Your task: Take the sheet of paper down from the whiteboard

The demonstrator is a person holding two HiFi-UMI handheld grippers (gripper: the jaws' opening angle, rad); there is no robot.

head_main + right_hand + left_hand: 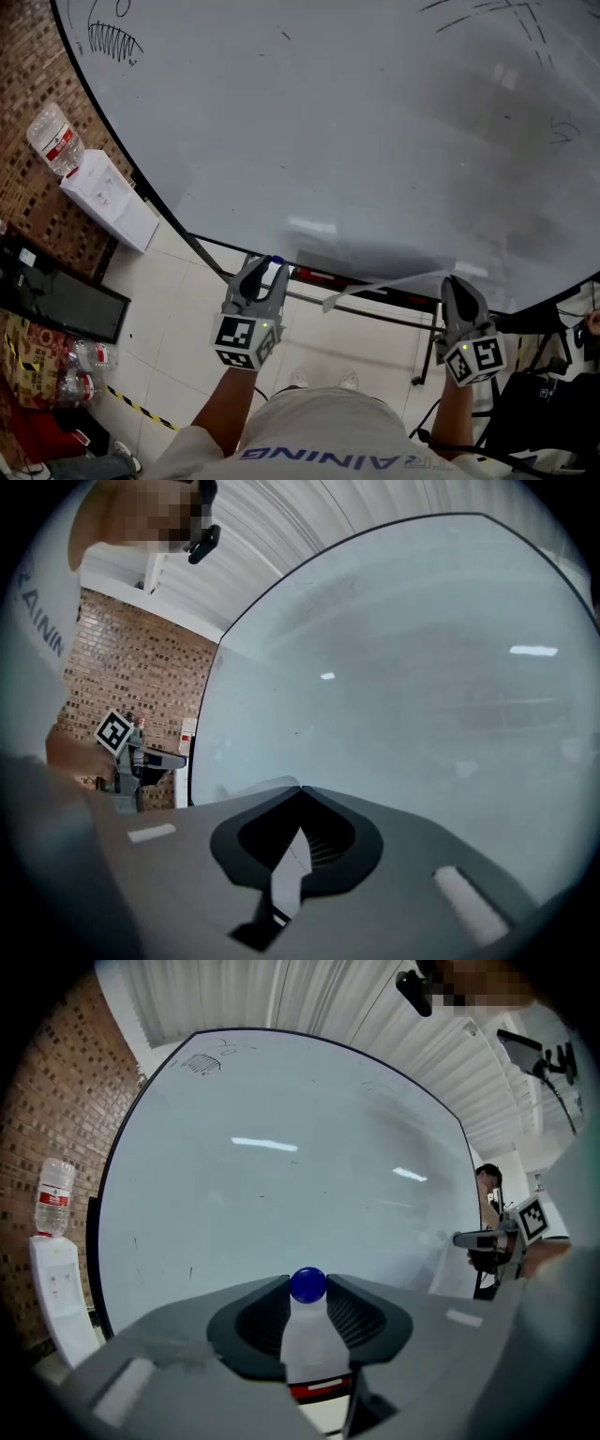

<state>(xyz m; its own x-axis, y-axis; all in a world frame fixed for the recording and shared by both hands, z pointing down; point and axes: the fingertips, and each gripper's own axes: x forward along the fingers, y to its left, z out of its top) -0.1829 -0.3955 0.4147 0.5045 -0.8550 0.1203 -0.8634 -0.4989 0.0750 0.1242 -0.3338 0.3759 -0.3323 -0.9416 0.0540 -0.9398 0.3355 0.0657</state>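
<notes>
The big whiteboard fills the head view, bare apart from faint pen marks. My right gripper is shut on the sheet of paper. Off the board, the sheet shows edge-on as a thin white strip running left from the jaws. In the right gripper view the paper is a white sliver inside the closed jaws. My left gripper is shut on a small blue round magnet, which sits right at its fingertips. Both grippers hover in front of the board's lower edge.
A white water dispenser with a bottle stands against the brick wall on the left. A black cabinet and packed bottles lie below it. The board's stand bar crosses under the grippers. Dark gear stands at the right.
</notes>
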